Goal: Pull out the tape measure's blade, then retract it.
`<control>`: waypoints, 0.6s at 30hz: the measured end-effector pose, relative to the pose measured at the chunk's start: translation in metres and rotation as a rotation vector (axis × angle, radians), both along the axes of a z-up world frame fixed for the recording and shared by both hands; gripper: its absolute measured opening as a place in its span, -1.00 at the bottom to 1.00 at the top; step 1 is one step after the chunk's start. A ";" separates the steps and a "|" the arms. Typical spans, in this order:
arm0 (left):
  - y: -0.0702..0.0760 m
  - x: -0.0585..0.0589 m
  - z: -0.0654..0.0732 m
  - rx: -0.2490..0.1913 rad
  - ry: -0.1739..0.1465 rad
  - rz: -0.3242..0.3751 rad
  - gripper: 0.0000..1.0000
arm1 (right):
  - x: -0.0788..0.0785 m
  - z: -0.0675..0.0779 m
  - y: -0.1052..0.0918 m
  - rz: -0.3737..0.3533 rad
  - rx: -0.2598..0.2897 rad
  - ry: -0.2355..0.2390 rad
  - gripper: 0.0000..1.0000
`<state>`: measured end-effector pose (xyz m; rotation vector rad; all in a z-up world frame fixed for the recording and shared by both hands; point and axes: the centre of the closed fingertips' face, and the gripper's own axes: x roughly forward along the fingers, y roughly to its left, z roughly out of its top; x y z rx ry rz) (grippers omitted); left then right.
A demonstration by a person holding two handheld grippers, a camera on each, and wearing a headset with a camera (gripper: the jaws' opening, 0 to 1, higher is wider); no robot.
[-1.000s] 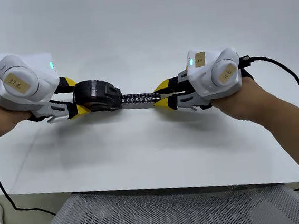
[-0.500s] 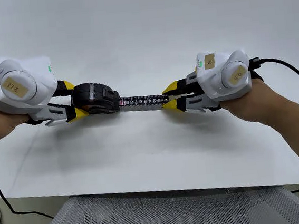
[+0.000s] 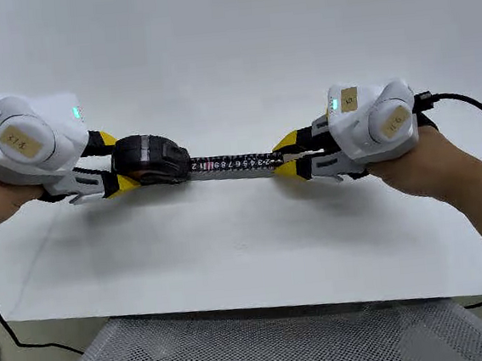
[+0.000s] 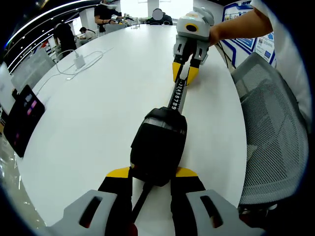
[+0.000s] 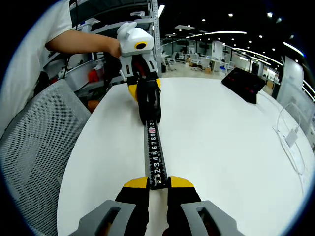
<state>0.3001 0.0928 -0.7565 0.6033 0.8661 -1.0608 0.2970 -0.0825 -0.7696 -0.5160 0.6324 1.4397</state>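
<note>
A black tape measure (image 3: pixel 148 159) sits just above the white table (image 3: pixel 228 45), held by my left gripper (image 3: pixel 120 162), which is shut on its case (image 4: pixel 158 147). Its black blade (image 3: pixel 235 163) with white numbers runs right to my right gripper (image 3: pixel 288 155), which is shut on the blade's end. In the right gripper view the blade (image 5: pixel 155 157) stretches from the yellow fingertips (image 5: pixel 135 183) up to the case (image 5: pixel 148 103) and the left gripper (image 5: pixel 135 46). In the left gripper view the right gripper (image 4: pixel 186 71) pinches the blade (image 4: pixel 178 96) far ahead.
A grey mesh chair (image 3: pixel 265 344) stands at the table's near edge. A black cable (image 3: pixel 465 112) trails from the right gripper. On the far table lie a dark tablet (image 4: pixel 19 120) and a white charger with cord (image 4: pixel 81 61). People sit at the far end (image 4: pixel 106 12).
My right gripper has moved to the right with the blade's end, so more of the blade shows. The left gripper and case have held nearly still.
</note>
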 end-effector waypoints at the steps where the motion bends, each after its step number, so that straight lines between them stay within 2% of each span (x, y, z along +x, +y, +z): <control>1: 0.000 0.000 0.000 0.000 0.000 0.000 -0.53 | 0.000 0.000 -0.001 -0.001 -0.003 0.000 -0.81; 5: 0.000 0.000 0.000 0.014 -0.004 -0.010 -0.53 | -0.001 0.000 -0.004 0.002 -0.012 0.000 -0.82; 18: -0.001 0.000 0.000 0.009 -0.003 -0.007 -0.53 | 0.000 -0.001 -0.020 -0.002 -0.055 -0.006 -0.82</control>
